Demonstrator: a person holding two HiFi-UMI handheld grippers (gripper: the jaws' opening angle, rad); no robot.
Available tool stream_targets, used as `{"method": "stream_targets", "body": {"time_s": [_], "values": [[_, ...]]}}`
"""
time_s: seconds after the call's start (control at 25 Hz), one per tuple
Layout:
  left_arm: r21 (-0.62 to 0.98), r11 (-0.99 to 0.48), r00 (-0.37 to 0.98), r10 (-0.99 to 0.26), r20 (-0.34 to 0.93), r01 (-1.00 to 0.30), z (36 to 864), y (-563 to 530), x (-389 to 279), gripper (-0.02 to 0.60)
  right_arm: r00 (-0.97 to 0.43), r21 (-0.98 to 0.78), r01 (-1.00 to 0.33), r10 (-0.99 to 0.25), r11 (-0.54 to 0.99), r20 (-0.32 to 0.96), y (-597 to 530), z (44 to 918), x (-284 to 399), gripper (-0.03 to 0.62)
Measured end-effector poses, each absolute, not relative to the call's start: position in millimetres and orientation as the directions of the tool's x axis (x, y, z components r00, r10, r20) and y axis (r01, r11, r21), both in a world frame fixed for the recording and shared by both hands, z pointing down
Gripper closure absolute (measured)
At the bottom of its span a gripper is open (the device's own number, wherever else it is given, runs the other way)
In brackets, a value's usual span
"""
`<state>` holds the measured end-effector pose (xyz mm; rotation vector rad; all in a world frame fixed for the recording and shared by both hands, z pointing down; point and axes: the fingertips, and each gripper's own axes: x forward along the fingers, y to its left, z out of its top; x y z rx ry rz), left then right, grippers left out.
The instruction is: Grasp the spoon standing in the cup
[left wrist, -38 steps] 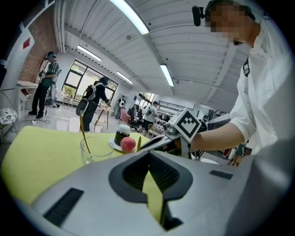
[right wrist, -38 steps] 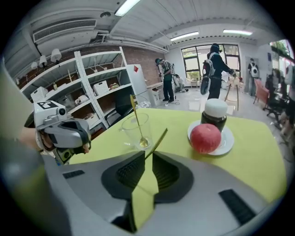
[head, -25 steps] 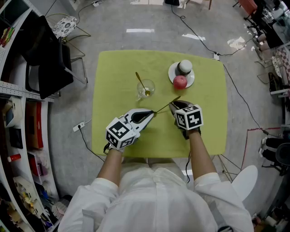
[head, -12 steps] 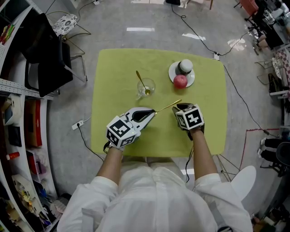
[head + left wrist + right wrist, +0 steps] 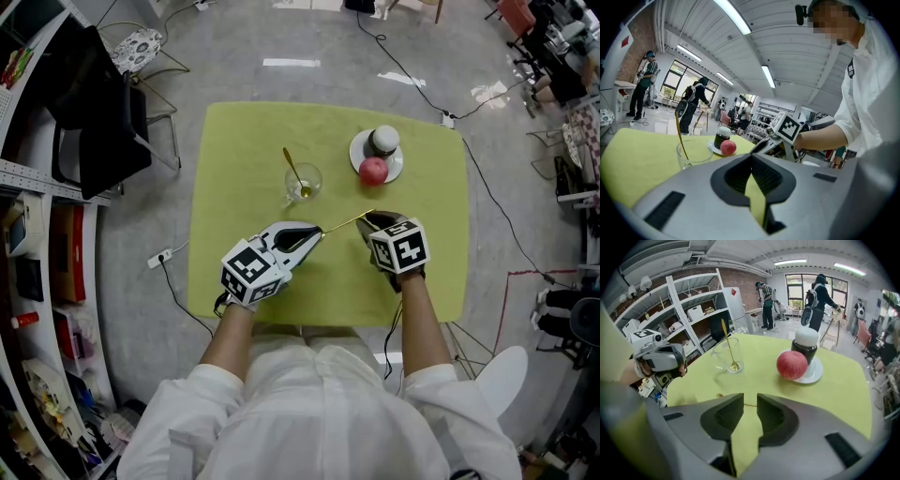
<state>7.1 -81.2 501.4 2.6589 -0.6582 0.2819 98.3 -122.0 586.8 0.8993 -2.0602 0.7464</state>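
**Spoon (image 5: 292,161) in the cup (image 5: 304,181), both grippers short of it**

It stands tilted in the glass, bowl at the bottom and handle leaning out over the rim on the side away from the person. The cup sits on the green table (image 5: 234,169). To the right of the cup is a plate (image 5: 395,165) bearing an apple (image 5: 373,170) and a white-capped jar (image 5: 382,139). On the person's side of the cup, well apart from it, a second spoon (image 5: 347,222) lies between the grippers. The left gripper (image 5: 314,234) has its jaws pressed together, with nothing seen between them. The right gripper (image 5: 367,220) has its jaws a narrow slit apart and empty.

By my reading, the reach for the cup has not begun. The next move calls for one gripper to widen its jaws, rise toward the cup and close on the bare handle above the rim without knocking the glass.

The head view shows the second spoon running from one gripper tip toward the other; whether it touches either, I cannot tell. The right gripper view shows it lying just beyond those jaws. The left gripper view misses it altogether, but shows how far the handle stands above the cup's rim.
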Motion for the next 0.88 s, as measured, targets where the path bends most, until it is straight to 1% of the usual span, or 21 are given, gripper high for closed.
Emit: {"method": "stream_targets", "body": {"time_s": [0.24, 0.44, 0.56, 0.88], "values": [[0.316, -0.81, 0.864, -0.419, 0.278, -0.495, 499, -85, 3, 0.577, -0.516, -0.198, -0.76, -0.389, 0.619, 0.763, -137, 558, 81, 0.508], [0.314, -0.804, 0.859, -0.431, 0.277, -0.505, 498, -86, -3, 0.577, -0.563, -0.166, -0.712, -0.414, 0.682, 0.715, -153, 534, 55, 0.511], [0.313, -0.799, 0.854, -0.439, 0.278, -0.513, 497, -87, -6, 0.577, -0.585, -0.132, -0.674, -0.417, 0.727, 0.696, -162, 524, 37, 0.526], [0.319, -0.791, 0.849, -0.449, 0.279, -0.523, 496, -91, -17, 0.577, -0.623, -0.108, -0.613, -0.395, 0.783, 0.675, -180, 510, -2, 0.526]]}}
